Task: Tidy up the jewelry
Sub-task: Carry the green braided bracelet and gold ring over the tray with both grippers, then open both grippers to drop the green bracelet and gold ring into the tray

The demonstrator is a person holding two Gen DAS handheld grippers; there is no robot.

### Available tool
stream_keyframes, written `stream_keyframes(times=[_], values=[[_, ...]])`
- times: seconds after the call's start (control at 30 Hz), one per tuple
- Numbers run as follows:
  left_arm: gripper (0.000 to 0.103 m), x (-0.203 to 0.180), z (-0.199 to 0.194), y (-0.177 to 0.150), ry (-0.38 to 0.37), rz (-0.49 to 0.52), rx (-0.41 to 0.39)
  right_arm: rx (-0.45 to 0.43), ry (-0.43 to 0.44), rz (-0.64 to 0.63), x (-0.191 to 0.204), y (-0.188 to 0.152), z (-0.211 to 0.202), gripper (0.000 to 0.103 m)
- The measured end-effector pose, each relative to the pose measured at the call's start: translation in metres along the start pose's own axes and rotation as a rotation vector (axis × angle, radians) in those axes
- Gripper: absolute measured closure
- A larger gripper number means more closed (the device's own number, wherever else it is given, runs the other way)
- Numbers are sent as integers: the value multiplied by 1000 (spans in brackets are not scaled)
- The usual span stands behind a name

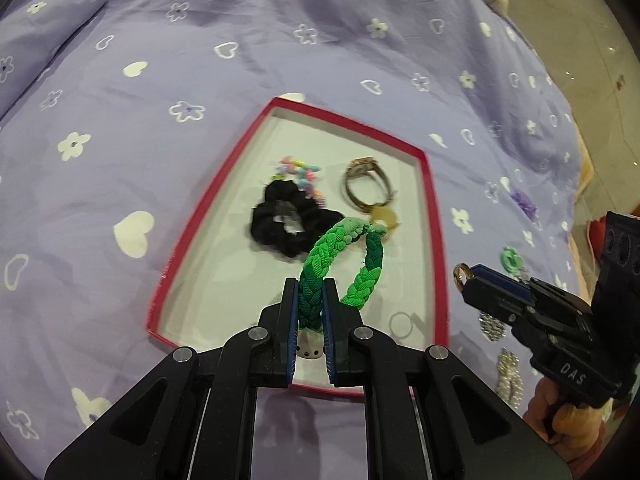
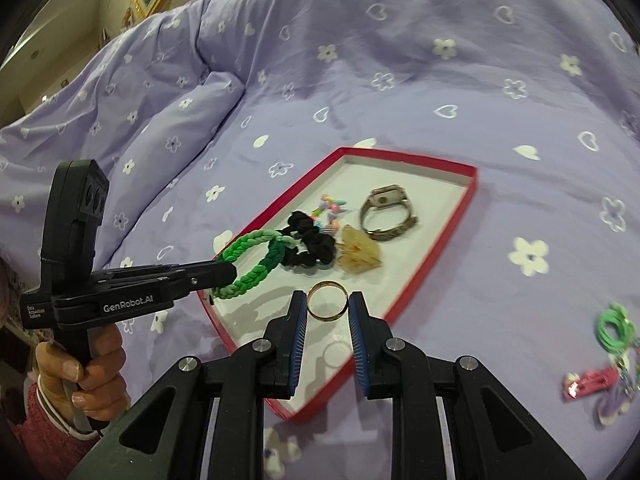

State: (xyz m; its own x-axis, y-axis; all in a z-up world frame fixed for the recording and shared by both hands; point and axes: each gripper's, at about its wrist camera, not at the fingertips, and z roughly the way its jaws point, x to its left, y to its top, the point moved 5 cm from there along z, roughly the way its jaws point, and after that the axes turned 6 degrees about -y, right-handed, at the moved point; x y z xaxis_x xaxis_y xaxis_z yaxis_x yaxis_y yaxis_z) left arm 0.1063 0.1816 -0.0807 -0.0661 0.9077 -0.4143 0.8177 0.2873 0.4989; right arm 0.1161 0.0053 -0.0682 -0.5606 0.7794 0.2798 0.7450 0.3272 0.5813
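Note:
A red-rimmed tray (image 1: 434, 216) (image 2: 440, 256) with a white floor lies on the purple bedspread. It holds a black scrunchie (image 1: 288, 220) (image 2: 316, 240), a colourful bead bracelet (image 1: 298, 170), a watch (image 1: 366, 184) (image 2: 386, 210), a yellow piece (image 2: 358, 258) and a thin clear ring (image 1: 400, 324). My left gripper (image 1: 311, 292) is shut on a green braided hair tie (image 1: 352, 256) (image 2: 256, 258), held above the tray. My right gripper (image 2: 327, 300) (image 1: 466, 276) is shut on a gold ring (image 2: 327, 301) (image 1: 461, 274), held above the tray's near end.
Loose items lie on the bedspread right of the tray: a green hair tie (image 2: 614, 326), a pink clip (image 2: 588, 386), a purple flower piece (image 1: 524, 202) and sparkly silver pieces (image 1: 508, 376). A pillow (image 1: 44, 36) lies far left. The bed's edge and floor are at the far right.

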Motion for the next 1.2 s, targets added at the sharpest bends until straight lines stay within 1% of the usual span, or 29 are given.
stream_keyframes(times=[0.17, 0.47, 0.6, 0.8, 0.93, 1.0, 1.07, 1.2], values=[[93, 11, 10, 7, 34, -16, 16, 41, 3, -27, 9, 3, 24, 82], [93, 24, 42, 9, 88, -19, 98, 139, -32, -98, 17, -1, 64, 82], [93, 31, 50, 9, 98, -31, 111, 175, -57, -122, 14, -3, 75, 82], [93, 39, 54, 8, 104, -60, 117, 206, -84, -169, 18, -4, 85, 82], [91, 41, 53, 7, 104, -67, 115, 219, -83, -185, 19, -3, 87, 81], [87, 41, 52, 6, 108, -66, 114, 225, -79, -186, 19, -3, 87, 81], [82, 41, 51, 6, 113, -64, 112, 229, -77, -192, 19, -3, 87, 81], [80, 40, 50, 6, 118, -63, 111, 227, -75, -184, 19, -2, 88, 80]])
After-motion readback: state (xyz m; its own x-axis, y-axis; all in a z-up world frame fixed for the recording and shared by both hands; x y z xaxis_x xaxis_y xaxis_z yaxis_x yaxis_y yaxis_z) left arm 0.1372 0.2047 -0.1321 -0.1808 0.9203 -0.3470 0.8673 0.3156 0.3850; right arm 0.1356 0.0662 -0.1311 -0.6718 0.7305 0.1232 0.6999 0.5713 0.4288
